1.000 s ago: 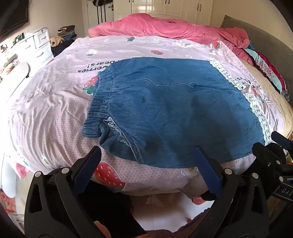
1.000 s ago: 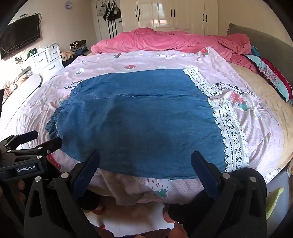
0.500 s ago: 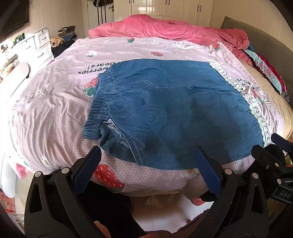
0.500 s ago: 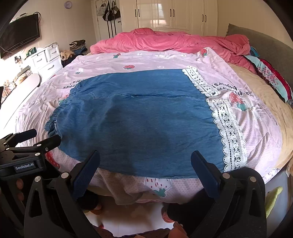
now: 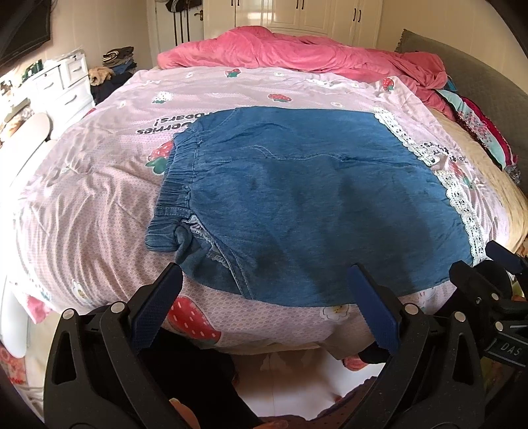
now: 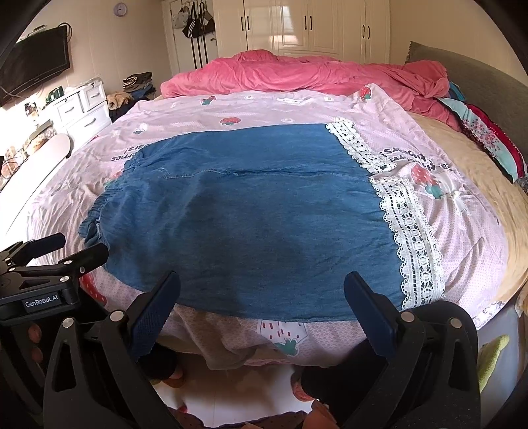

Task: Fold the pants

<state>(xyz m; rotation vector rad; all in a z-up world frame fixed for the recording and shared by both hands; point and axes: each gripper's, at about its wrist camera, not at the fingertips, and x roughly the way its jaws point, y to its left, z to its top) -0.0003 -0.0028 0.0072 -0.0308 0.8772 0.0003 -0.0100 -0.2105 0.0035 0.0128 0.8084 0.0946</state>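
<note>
Now | pants (image 5: 307, 204) flat on bedspread (image 5: 85, 198) | wardrobe (image 6: 307, 26) behind | both fingers released

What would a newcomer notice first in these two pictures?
First, the blue denim pants, spread flat across the pink strawberry quilt, with white lace hems at the right. Behind lies a rumpled pink blanket. In front, the left tongs and right tongs stand open at the bed's near edge.

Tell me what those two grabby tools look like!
Both are black plastic clamps with silver rivets and two fingers padded in ridged dark blue. The left tool and right tool match. Seen side-on, the left one's body shows a white "GenRobot.AI" label; the right one's shows "DAS". No cables or sleeves show.
</note>
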